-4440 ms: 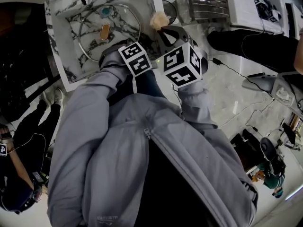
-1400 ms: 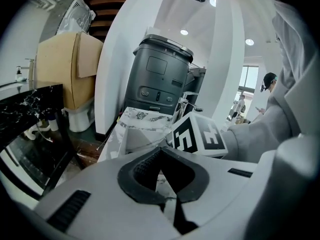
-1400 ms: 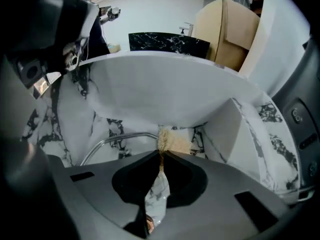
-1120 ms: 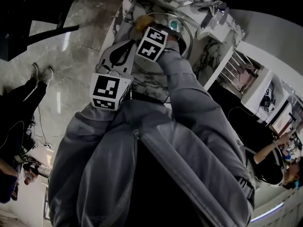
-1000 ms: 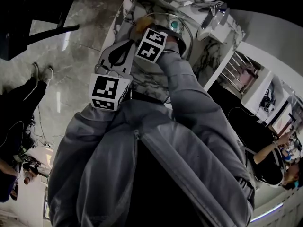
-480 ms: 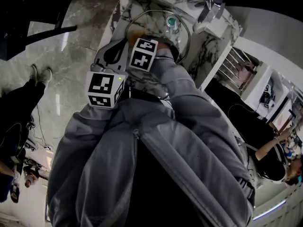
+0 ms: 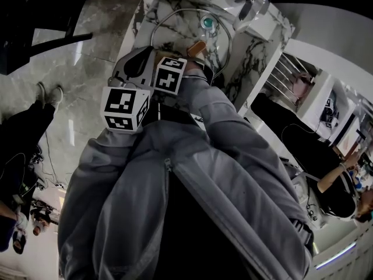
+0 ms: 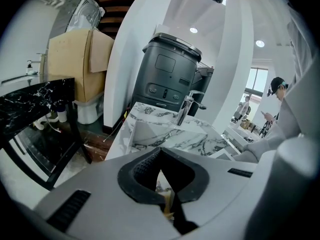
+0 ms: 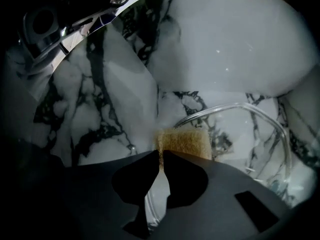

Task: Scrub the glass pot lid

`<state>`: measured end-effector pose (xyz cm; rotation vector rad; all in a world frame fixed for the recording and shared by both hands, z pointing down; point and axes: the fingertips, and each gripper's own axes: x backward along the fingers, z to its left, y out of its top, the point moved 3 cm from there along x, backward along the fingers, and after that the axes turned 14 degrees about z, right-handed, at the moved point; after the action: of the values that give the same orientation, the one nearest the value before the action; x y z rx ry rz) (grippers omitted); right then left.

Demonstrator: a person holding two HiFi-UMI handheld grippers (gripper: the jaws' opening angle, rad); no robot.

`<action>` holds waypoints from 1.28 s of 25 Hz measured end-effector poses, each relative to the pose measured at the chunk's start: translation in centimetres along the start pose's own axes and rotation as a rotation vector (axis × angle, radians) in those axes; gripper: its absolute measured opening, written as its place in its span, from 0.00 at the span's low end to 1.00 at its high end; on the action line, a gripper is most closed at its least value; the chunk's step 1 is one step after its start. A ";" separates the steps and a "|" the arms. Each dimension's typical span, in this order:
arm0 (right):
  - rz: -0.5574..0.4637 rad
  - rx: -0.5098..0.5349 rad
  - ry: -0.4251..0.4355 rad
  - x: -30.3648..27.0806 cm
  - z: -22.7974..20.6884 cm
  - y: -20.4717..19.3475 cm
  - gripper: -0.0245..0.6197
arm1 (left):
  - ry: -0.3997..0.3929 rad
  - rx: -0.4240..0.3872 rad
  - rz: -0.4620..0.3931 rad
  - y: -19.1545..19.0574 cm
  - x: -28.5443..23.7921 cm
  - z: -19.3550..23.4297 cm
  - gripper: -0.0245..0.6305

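My right gripper (image 9: pixel 161 155) is clamped on the tan sponge (image 9: pixel 184 141) and points steeply down into the marble sink (image 7: pixel 145 16). The glass pot lid (image 7: pixel 178 31) lies in the basin, teal knob (image 7: pixel 207 23) showing, and the sponge sits right at its metal rim. My left gripper (image 8: pixel 169 201) is pinched fully closed by the sink's edge. I can't make out whether anything is at its tips.

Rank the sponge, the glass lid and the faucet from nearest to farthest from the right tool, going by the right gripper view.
1. Sponge: pinched at the tips of the right tool.
2. Glass lid: just beyond, to the right.
3. Faucet: far off, top left.
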<state>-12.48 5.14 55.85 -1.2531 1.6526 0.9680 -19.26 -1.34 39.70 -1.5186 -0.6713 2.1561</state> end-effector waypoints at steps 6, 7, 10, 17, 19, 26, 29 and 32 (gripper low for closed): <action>-0.053 -0.086 0.144 -1.3 2.0 -0.8 0.11 | -0.005 -0.008 0.000 -0.3 0.3 -0.2 0.05; -0.059 -0.096 0.153 -1.3 2.1 -1.0 0.11 | -0.009 -0.010 0.002 -0.4 0.2 -0.4 0.05; -0.089 -0.106 0.153 -0.4 2.2 -1.5 0.11 | -0.023 -0.019 0.007 -0.6 0.2 -1.1 0.05; -0.265 -0.198 0.019 5.5 0.4 -3.4 0.11 | -0.043 -0.041 0.002 -0.2 -0.4 -2.2 0.05; -0.309 -0.230 -0.019 7.2 -0.7 -4.1 0.11 | -0.042 -0.038 0.005 -0.1 -0.6 -2.2 0.05; -0.422 -0.384 -0.240 12.1 -6.7 -7.2 0.11 | -0.056 -0.050 0.016 0.6 -1.7 -3.0 0.05; -0.386 -0.397 -0.335 12.1 -9.5 -8.3 0.11 | -0.063 -0.058 0.021 0.9 -2.3 -3.3 0.05; -0.340 -0.390 -0.376 11.2 -11.9 -8.5 0.11 | -0.070 -0.067 0.032 1.1 -3.0 -3.6 0.05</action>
<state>-7.91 -11.36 48.96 -1.4405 0.9511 1.2534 -14.96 -3.41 40.21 -1.5029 -0.7540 2.2403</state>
